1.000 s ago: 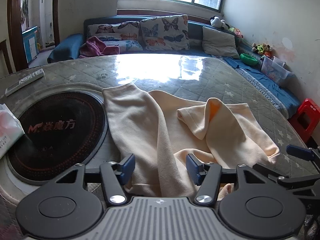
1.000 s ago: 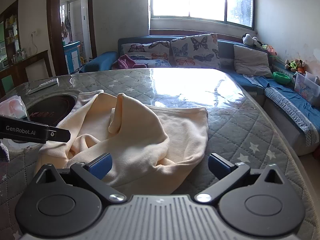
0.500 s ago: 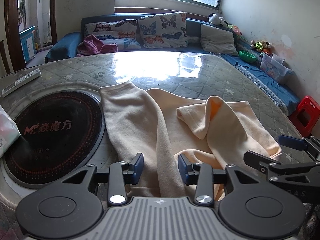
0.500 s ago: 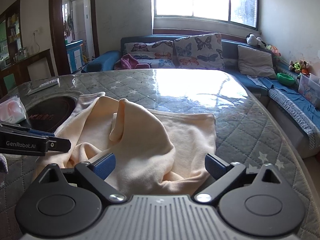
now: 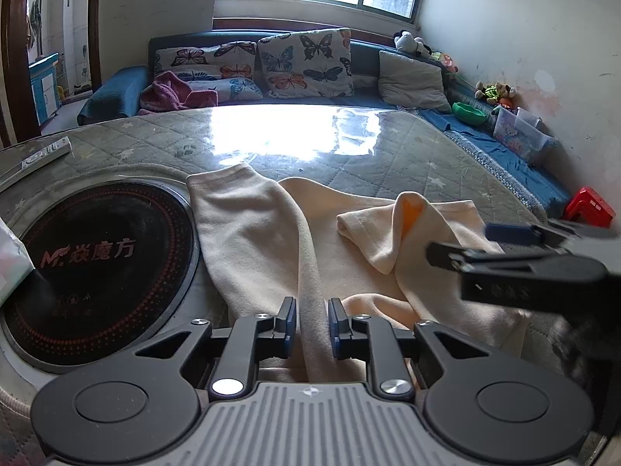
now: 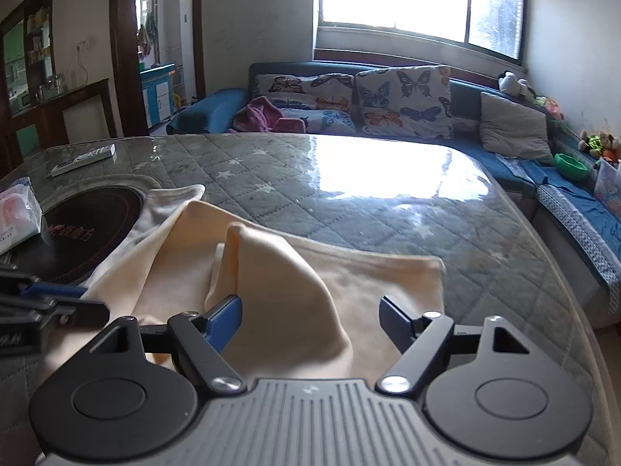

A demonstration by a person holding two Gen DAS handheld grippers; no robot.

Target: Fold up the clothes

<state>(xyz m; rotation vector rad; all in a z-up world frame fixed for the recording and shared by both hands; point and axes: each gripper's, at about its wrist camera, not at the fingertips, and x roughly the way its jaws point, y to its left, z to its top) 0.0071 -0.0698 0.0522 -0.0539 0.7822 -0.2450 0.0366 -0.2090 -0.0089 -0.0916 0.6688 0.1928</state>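
Note:
A cream garment point(image 5: 256, 233) lies rumpled on the quilted grey table point(image 5: 349, 155), one part spread toward the black hob and a raised fold point(image 5: 403, 225) at the right. My left gripper point(image 5: 311, 324) is shut on a ridge of the cream garment at its near edge. My right gripper point(image 6: 310, 318) is open, its jaws wide apart over the garment's near right part point(image 6: 295, 295). The right gripper also shows at the right of the left wrist view point(image 5: 516, 256).
A round black induction hob point(image 5: 93, 268) is set in the table at the left. A tissue pack point(image 6: 19, 213) and a remote point(image 6: 83, 159) lie beyond it. A blue sofa with butterfly cushions point(image 5: 302, 62) stands behind the table. A red stool point(image 5: 590, 209) is at the right.
My left gripper's jaws have closed in on the garment's ridge. My right gripper has moved forward over the garment, still open.

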